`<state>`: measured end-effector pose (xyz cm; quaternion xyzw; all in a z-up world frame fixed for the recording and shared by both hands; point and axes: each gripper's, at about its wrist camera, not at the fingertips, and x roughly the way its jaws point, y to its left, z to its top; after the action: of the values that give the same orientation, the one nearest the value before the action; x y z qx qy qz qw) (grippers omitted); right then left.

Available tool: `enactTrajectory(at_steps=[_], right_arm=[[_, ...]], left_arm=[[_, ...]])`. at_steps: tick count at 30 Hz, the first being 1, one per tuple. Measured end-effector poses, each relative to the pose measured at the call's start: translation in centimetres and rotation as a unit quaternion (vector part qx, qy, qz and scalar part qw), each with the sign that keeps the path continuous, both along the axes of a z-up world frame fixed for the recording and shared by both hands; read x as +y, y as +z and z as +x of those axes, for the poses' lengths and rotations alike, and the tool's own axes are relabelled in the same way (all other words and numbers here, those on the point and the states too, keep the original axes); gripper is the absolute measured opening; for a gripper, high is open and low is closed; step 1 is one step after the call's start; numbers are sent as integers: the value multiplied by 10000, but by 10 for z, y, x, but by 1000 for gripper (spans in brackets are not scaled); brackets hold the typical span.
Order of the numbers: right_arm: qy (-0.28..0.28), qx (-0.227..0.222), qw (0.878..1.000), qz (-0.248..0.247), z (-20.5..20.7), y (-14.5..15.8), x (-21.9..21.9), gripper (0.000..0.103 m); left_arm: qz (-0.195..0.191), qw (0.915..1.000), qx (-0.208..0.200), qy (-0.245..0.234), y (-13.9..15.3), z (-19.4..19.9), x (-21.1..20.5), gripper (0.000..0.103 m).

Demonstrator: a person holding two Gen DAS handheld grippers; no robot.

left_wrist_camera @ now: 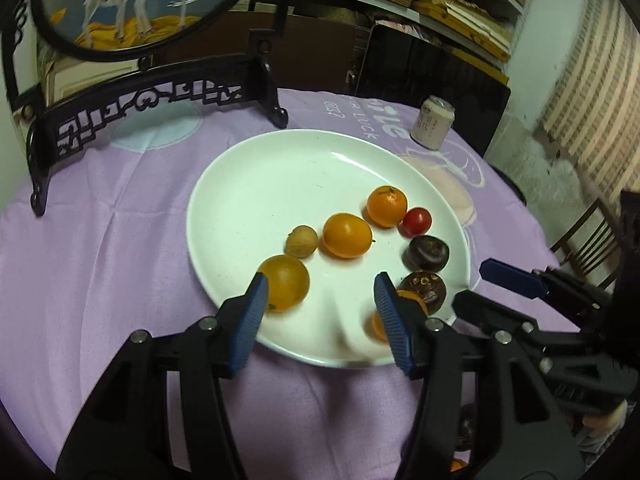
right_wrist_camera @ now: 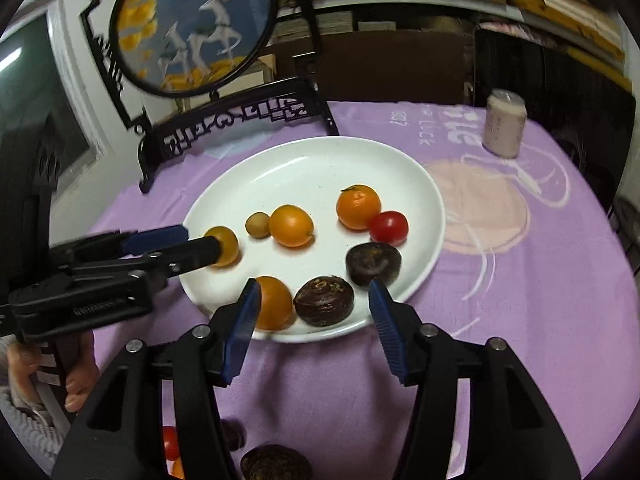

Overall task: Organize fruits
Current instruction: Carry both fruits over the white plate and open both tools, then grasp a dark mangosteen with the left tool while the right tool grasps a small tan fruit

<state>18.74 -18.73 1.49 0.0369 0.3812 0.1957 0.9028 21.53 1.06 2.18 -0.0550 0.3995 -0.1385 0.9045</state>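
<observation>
A white plate (left_wrist_camera: 280,168) (right_wrist_camera: 320,164) on the purple cloth holds several fruits: orange kumquats (left_wrist_camera: 347,235) (right_wrist_camera: 291,225), a small tan fruit (left_wrist_camera: 301,241) (right_wrist_camera: 257,224), a mandarin (left_wrist_camera: 386,205) (right_wrist_camera: 358,207), a cherry tomato (left_wrist_camera: 417,221) (right_wrist_camera: 389,227) and two dark brown water chestnuts (left_wrist_camera: 427,253) (right_wrist_camera: 324,300). My left gripper (left_wrist_camera: 320,300) is open and empty over the plate's near edge, an orange kumquat (left_wrist_camera: 285,282) beside its left finger. My right gripper (right_wrist_camera: 312,304) is open and empty, above a kumquat (right_wrist_camera: 274,302) and a chestnut.
A black carved stand with a round deer painting (left_wrist_camera: 140,4) (right_wrist_camera: 196,24) stands behind the plate. A pale can (left_wrist_camera: 432,122) (right_wrist_camera: 504,122) stands at the back right. More fruits (right_wrist_camera: 272,462) lie near the table's front edge, under the right gripper.
</observation>
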Motion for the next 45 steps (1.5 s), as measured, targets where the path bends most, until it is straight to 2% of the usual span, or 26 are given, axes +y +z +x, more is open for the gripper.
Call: enactTrajectory(at_steps=[6, 8, 10, 17, 21, 26, 28, 31, 33, 36, 42, 45], right_arm=[[-144, 57, 9998, 143, -15, 4, -17, 58], [-166, 46, 9995, 254, -26, 6, -25, 58], [-184, -1, 9994, 300, -37, 7, -32, 59], [-408, -115, 9976, 542, -83, 5, -69, 59], [-509, -64, 9970, 582, -100, -3, -83, 60], [-535, 18, 9968, 599, -108, -9, -90, 60], [-526, 39, 9966, 625, -108, -9, -90, 62], [-492, 29, 9971, 573, -110, -9, -88, 67], [-433, 34, 9976, 542, -110, -9, -85, 67], [-355, 56, 9982, 490, -112, -10, -80, 67], [-275, 266, 9986, 352, -115, -24, -76, 67], [-285, 361, 9987, 209, -120, -33, -75, 67]], left_arm=[[74, 9999, -90, 43, 5, -29, 10, 61], [128, 9999, -89, -5, 3, -51, 13, 62], [233, 9996, -150, -35, 1, -71, 15, 67], [629, 9977, -30, -253, -27, -146, 19, 70], [810, 9961, 110, -344, -41, -156, 15, 70], [1012, 9935, 308, -412, -54, -147, 6, 70], [1177, 9919, 220, -412, -55, -145, 2, 71], [1215, 9916, 190, -395, -56, -140, 0, 70], [1195, 9920, 181, -368, -55, -138, 2, 65], [1151, 9925, 137, -381, -52, -139, 3, 40], [1193, 9918, 65, -451, -50, -144, 0, 40], [1142, 9928, 108, -335, -51, -141, 5, 40]])
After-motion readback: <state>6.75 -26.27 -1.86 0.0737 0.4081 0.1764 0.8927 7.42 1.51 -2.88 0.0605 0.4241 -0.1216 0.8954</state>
